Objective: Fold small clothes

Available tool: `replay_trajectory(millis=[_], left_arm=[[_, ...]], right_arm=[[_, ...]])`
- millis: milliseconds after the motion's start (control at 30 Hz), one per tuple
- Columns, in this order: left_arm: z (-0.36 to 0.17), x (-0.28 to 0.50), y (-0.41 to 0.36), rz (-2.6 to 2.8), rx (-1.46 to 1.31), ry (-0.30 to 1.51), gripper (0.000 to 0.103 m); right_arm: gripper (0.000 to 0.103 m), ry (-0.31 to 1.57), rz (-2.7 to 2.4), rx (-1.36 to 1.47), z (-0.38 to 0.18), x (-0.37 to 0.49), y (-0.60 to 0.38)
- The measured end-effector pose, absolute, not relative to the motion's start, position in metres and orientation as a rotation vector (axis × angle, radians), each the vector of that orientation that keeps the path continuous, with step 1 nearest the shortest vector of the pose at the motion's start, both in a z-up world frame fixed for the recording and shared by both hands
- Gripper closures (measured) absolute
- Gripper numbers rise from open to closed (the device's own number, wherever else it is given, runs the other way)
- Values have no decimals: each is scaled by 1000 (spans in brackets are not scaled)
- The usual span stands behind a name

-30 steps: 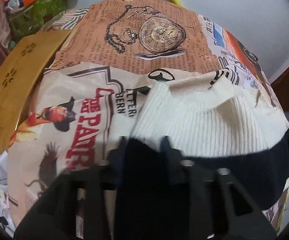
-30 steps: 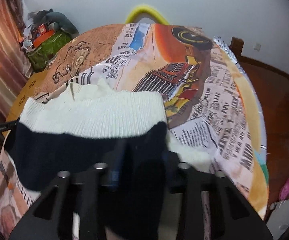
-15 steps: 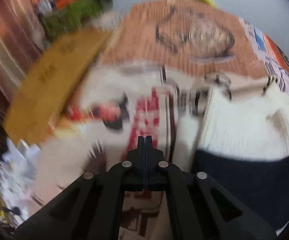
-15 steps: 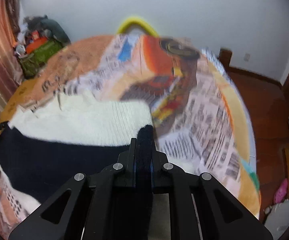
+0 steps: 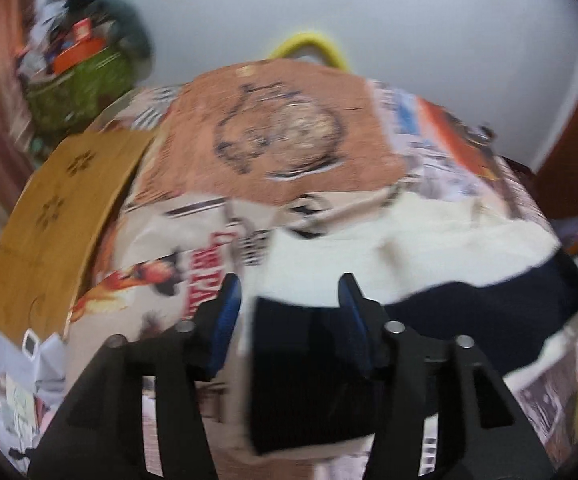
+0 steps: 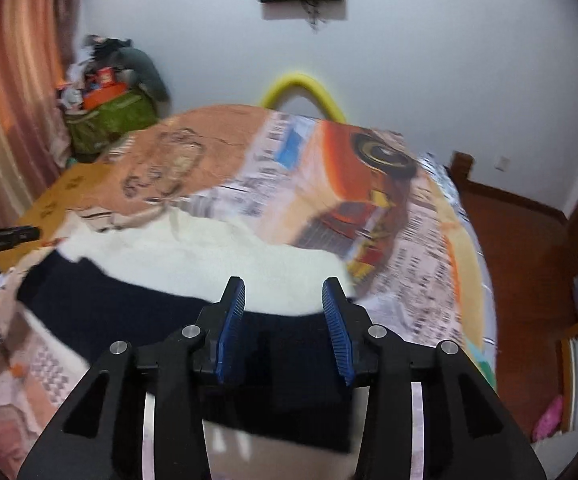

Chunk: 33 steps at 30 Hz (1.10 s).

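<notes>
The garment, a small knit sweater (image 6: 209,264) with a cream upper part and a navy lower band, lies spread on the bed (image 6: 417,248), over its collage-print cover, at the near edge. The navy band is nearest; the cream part lies beyond it.

The left gripper (image 5: 289,304) is above the sweater's left near corner, its jaws opening, with navy cloth showing between the blue pads; no pad presses on it, as far as the blurred view allows. The right gripper (image 6: 283,300) is over the right near part of the navy band, jaws likewise opening, nothing clamped.

Judgement: the grip on the hem appears just let go, so a fold may have been laid. To do the step well, both grippers should clear the cloth without dragging it, then take matching edges so the next fold lies square.

Surroundings: a brown board (image 5: 61,220) lies at the bed's left edge, a green bag (image 6: 109,120) with clutter stands at far left, a yellow arch (image 6: 305,84) rises behind the bed. None of these obstructs the sweater.
</notes>
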State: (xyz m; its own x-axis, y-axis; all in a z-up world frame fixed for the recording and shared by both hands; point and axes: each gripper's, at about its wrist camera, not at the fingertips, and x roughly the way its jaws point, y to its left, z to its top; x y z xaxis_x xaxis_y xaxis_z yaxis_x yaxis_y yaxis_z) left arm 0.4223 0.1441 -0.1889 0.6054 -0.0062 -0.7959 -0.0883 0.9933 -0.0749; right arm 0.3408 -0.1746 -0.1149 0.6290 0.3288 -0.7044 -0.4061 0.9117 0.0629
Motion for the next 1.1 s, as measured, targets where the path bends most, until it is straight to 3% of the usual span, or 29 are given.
replay_trajectory(millis=[267,300,367,400,667,1100], left_arm=[[-236,439,81,-33,-19,1046,41],[-246,441,79,-16,-1,1062,37],[-251,440,85,15,2,1036,17],[-252,439,90,24,-5,1035,15],[-251,407,129,136,-11,1037,16],[-225,337,181,201,-259,1017,16]], right_arm=[[61,898,586,-187,-159,333,-106],[61,925,588,-214,-171,334,-100],[60,926,583,-246,-185,334,-99],[58,903,587,-236,-186,332,-104],[55,929,483,-104,-178,326,-165],[55,903,354,-140,-156,285,-206]])
